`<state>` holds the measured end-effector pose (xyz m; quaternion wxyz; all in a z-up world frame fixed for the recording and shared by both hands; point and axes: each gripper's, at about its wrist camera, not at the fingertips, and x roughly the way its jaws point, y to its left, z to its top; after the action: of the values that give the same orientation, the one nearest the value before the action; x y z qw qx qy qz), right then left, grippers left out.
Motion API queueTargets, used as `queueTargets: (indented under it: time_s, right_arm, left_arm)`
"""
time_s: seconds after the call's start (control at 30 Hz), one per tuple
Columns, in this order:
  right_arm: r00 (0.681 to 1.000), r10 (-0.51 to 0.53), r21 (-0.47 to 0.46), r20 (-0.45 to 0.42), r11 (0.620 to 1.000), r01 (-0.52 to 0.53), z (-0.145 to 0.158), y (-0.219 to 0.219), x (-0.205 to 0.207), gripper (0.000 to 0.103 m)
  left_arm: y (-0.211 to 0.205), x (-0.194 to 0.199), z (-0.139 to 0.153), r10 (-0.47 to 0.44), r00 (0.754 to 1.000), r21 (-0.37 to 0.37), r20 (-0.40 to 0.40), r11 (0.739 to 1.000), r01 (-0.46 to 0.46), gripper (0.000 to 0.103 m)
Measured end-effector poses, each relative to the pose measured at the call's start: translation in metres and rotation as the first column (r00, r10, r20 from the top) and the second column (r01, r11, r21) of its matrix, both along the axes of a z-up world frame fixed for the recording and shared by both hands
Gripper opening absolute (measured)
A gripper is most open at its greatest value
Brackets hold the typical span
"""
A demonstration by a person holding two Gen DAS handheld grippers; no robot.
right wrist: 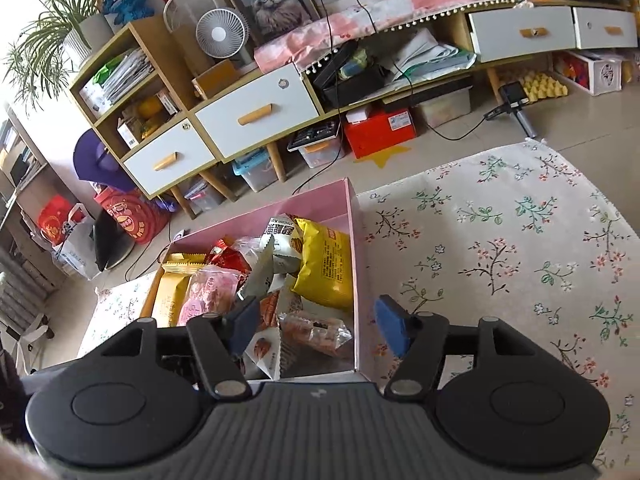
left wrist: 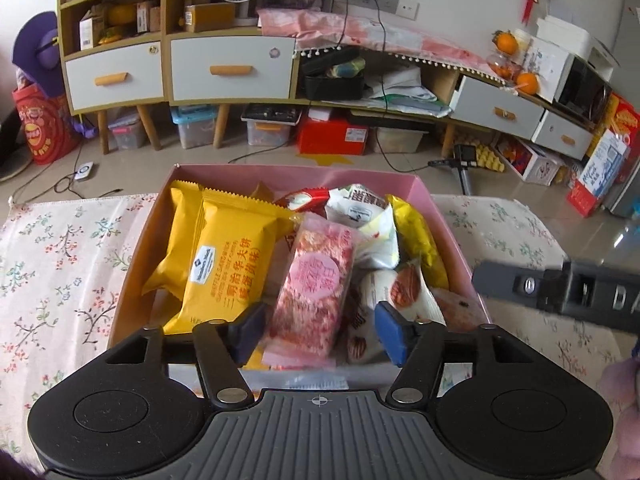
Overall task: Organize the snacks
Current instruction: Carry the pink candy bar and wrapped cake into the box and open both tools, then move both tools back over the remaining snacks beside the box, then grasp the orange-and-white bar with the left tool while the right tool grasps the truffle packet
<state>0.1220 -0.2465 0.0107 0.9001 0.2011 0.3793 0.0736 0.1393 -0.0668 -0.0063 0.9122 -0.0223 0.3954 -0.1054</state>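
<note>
Both grippers are spread and holding nothing, left gripper [left wrist: 320, 330] straddling the pink pack [left wrist: 310, 292] in the box [left wrist: 452, 236], right gripper [right wrist: 316, 326] over its 3 o'clock wall, so closing now could snag that wall.

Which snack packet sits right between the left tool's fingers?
The pink speckled packet; the yellow packets lie further left in the pink box.

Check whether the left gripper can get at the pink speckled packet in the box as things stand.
Probably yes: the left gripper is open with the pink speckled packet lying on top between its fingers, nothing covering it.
</note>
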Motion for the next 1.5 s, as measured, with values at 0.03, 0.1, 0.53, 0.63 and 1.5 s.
queueTargets:
  time_s: [0.03, 0.1, 0.53, 0.63, 1.5]
  right_arm:
    - [1.0, 0.0, -0.001, 0.002, 1.0, 0.0, 0.002, -0.001, -0.001, 0.066]
    - [1.0, 0.001, -0.002, 0.007, 1.0, -0.001, 0.004, -0.003, -0.004, 0.069]
    - [0.999, 0.042, -0.063, -0.022, 0.997, -0.044, 0.016, -0.002, -0.025, 0.091]
    - [0.998, 0.055, -0.1, -0.03, 0.993, -0.057, 0.018, -0.001, -0.031, 0.095]
    - [0.981, 0.109, -0.266, -0.162, 0.952, -0.149, -0.028, 0.033, -0.049, 0.103]
  left_arm:
    - [-0.001, -0.003, 0.001, -0.004, 1.0, 0.006, 0.002, 1.0, 0.004, 0.064]
    - [-0.002, -0.009, 0.004, -0.014, 1.0, 0.01, 0.004, 1.0, 0.014, 0.068]
    - [0.007, -0.055, 0.014, -0.01, 1.0, 0.038, -0.019, 0.999, 0.01, 0.09]
    - [0.014, -0.067, 0.013, 0.008, 1.0, 0.05, -0.03, 0.999, -0.006, 0.094]
    - [0.064, -0.075, -0.037, 0.115, 0.993, 0.042, -0.013, 0.993, -0.115, 0.095]
